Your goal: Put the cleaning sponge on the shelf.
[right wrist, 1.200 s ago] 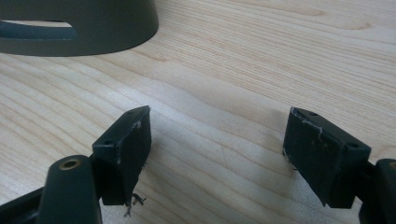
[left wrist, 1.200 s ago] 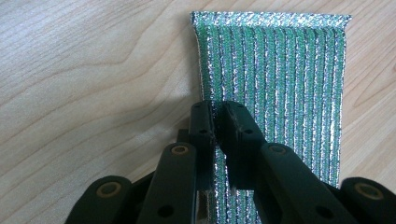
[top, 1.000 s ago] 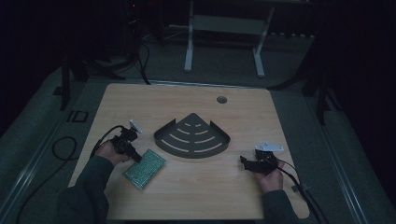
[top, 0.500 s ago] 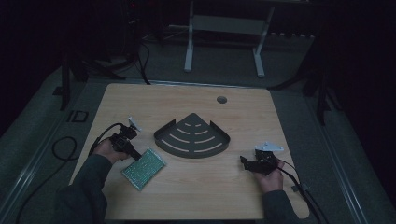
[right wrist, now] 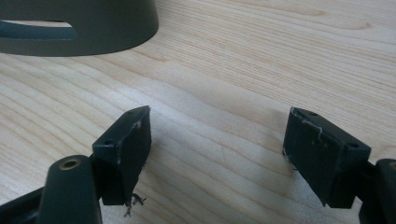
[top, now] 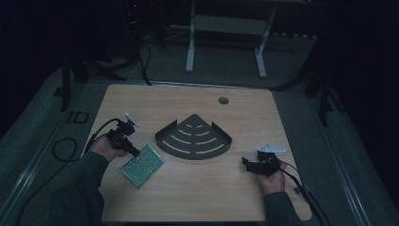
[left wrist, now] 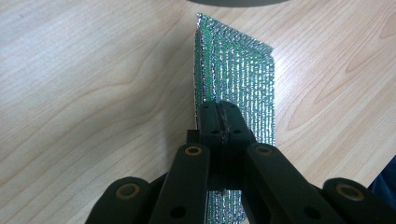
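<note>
Left gripper [left wrist: 219,122] clamped on glittery green pad [left wrist: 238,84] whose near end it hides, right gripper [right wrist: 217,154] wide, dim room

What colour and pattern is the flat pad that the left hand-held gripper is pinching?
Shiny silver-green pad with fine ribbed rows, like metallic foil; the left gripper view shows it best.

Rack [top: 194,141] blocks center; near table [top: 211,193] open.

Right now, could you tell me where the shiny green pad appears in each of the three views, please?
High view: the green pad lies lower left on the table, at the left gripper.
Left gripper view: centre, pad pinched between the shut jaws.
Right gripper view: not in it.
Shared landmark: the dark corner tray, top left in the right gripper view.
</note>
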`<move>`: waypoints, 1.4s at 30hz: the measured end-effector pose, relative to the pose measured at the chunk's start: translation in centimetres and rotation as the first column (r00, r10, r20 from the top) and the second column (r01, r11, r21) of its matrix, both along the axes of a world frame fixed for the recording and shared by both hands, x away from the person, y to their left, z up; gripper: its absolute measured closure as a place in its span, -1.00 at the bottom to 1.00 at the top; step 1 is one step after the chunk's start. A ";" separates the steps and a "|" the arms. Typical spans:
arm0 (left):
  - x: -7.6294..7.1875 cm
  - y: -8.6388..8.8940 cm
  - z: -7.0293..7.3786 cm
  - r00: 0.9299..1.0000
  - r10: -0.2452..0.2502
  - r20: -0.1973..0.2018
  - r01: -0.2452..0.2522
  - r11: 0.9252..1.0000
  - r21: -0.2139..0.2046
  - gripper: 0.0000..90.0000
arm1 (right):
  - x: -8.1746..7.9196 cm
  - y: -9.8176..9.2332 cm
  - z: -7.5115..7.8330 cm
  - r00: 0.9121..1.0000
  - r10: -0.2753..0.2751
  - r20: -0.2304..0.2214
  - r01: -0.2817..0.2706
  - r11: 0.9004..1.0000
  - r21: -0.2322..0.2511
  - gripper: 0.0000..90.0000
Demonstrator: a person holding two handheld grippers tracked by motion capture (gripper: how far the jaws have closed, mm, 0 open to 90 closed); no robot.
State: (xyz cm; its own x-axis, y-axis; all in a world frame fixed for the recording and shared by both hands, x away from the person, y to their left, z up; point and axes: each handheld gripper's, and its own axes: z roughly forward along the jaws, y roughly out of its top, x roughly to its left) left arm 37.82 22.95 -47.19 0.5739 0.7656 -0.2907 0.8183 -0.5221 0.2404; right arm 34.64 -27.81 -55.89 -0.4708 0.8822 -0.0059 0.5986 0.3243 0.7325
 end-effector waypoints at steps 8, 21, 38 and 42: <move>0.0 0.3 1.1 1.000 0.014 0.026 -0.014 1.000 -0.012 1.00 | 0.0 0.0 0.0 1.000 0.000 0.000 0.000 1.000 0.000 -0.49; 0.3 0.2 3.2 0.998 0.010 0.069 -0.008 1.000 -0.020 1.00 | 0.0 0.0 0.0 1.000 0.000 0.000 0.000 1.000 0.000 -0.49; 1.4 -0.8 5.5 0.993 0.002 0.117 0.004 0.999 -0.045 1.00 | 0.0 0.0 0.0 1.000 0.000 0.001 0.000 1.000 0.000 -0.49; 1.9 -1.2 5.7 0.993 -0.001 0.118 0.006 0.999 -0.040 1.00 | 0.0 0.0 0.0 1.000 0.000 0.001 0.000 1.000 0.000 -0.49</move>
State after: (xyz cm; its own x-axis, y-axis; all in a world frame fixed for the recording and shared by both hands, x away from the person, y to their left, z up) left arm 39.70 21.78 -41.49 0.6083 0.7527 -0.2517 0.7815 -0.5125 0.3559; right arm 34.65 -27.82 -55.89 -0.4711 0.8821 -0.0066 0.5980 0.3248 0.7327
